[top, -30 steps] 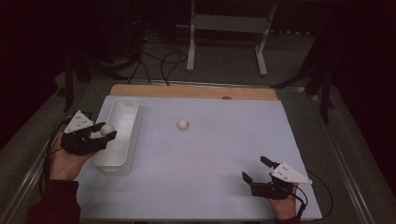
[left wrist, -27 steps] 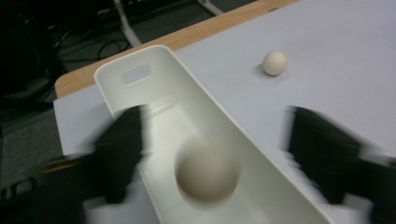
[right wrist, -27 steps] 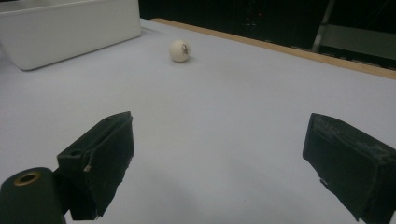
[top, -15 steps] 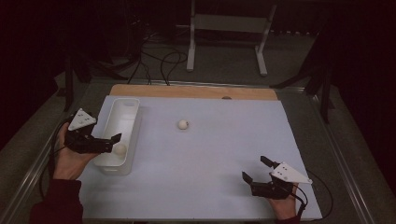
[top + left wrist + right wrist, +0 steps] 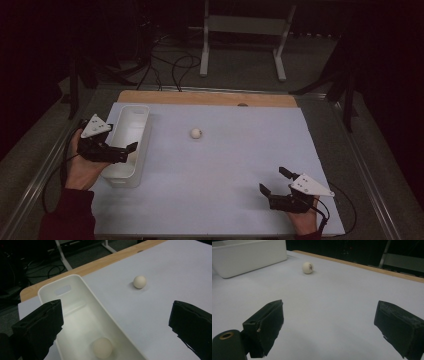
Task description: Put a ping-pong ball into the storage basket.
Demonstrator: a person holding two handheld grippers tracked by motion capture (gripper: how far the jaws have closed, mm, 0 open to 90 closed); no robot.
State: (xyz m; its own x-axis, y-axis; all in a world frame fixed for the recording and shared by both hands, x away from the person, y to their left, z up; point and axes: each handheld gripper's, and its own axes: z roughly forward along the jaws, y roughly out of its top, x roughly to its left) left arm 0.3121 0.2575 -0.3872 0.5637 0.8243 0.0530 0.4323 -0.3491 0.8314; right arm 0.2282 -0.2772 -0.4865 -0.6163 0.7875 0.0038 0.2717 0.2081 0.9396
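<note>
A white oblong bin (image 5: 131, 119) stands on the left of the pale mat (image 5: 225, 170). My left gripper (image 5: 127, 153) hovers over its near end, jaws wide open and empty. In the left gripper view (image 5: 117, 315) a cream ball (image 5: 102, 347) lies on the bin's floor (image 5: 75, 320) below the jaws. A second cream ball (image 5: 196, 133) (image 5: 139, 281) rests on the mat to the right of the bin. My right gripper (image 5: 272, 180) sits low at the mat's front right, open and empty; its view (image 5: 329, 315) shows that ball (image 5: 307, 267) far ahead and the bin (image 5: 249, 255) beyond.
A wooden strip (image 5: 210, 97) borders the mat's far edge. Metal table rails (image 5: 40, 170) run along both sides. Behind the table a white stand (image 5: 240, 30) and cables (image 5: 170, 65) lie on the dark floor.
My left gripper held a cream ball over the bin a second ago; it has opened, the ball has dropped into the bin, and the hand has drawn back slightly. The right gripper has stayed put.
</note>
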